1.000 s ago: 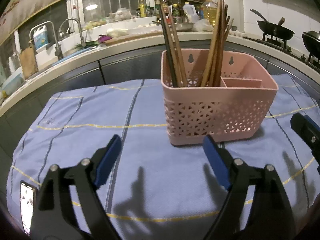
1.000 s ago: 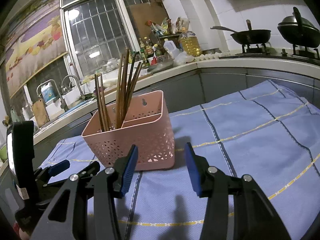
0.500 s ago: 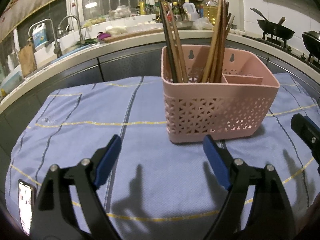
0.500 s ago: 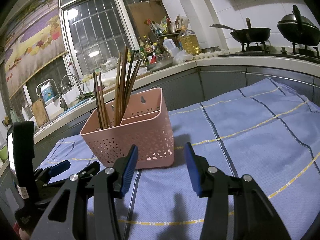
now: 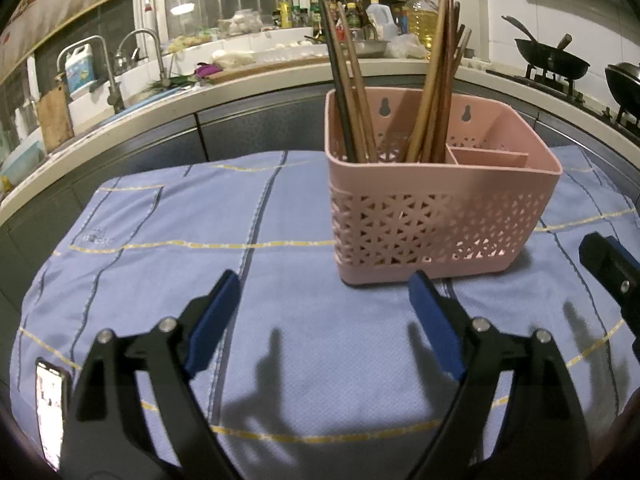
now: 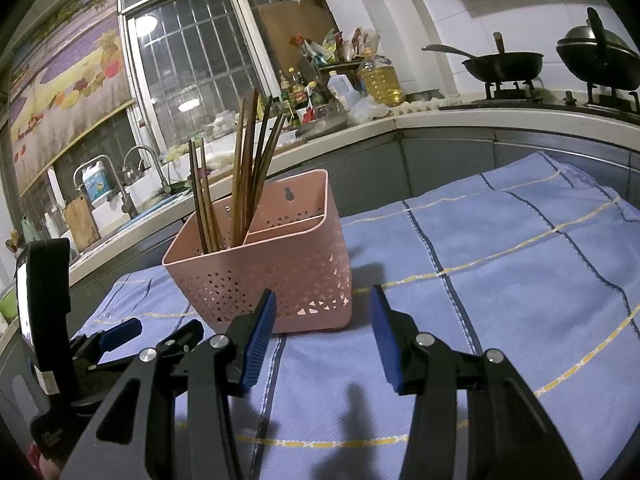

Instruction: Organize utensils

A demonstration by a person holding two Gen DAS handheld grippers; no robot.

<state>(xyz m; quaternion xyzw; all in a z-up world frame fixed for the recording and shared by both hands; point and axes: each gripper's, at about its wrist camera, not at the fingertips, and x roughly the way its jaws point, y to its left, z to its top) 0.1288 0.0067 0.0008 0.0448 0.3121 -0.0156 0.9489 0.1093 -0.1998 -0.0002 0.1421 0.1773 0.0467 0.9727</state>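
A pink perforated utensil basket [image 5: 436, 224] stands upright on a blue striped cloth [image 5: 208, 216]; it also shows in the right wrist view [image 6: 276, 276]. Two bunches of wooden chopsticks [image 5: 432, 92] stand in its rear compartments [image 6: 248, 184]; the side compartment looks empty. My left gripper [image 5: 324, 304] is open and empty, just in front of the basket. My right gripper [image 6: 322, 324] is open and empty, close to the basket's near corner. The right gripper's fingers [image 5: 608, 264] show at the left wrist view's right edge.
The cloth covers a table in front of a curved kitchen counter [image 5: 120, 120]. A sink with taps [image 5: 132, 64] is at back left, bottles [image 6: 376, 76] behind the basket, and woks on a stove [image 6: 504, 66] at back right.
Both views have drawn slightly closer to the basket, which looks a little larger. Both grippers stay open and empty.
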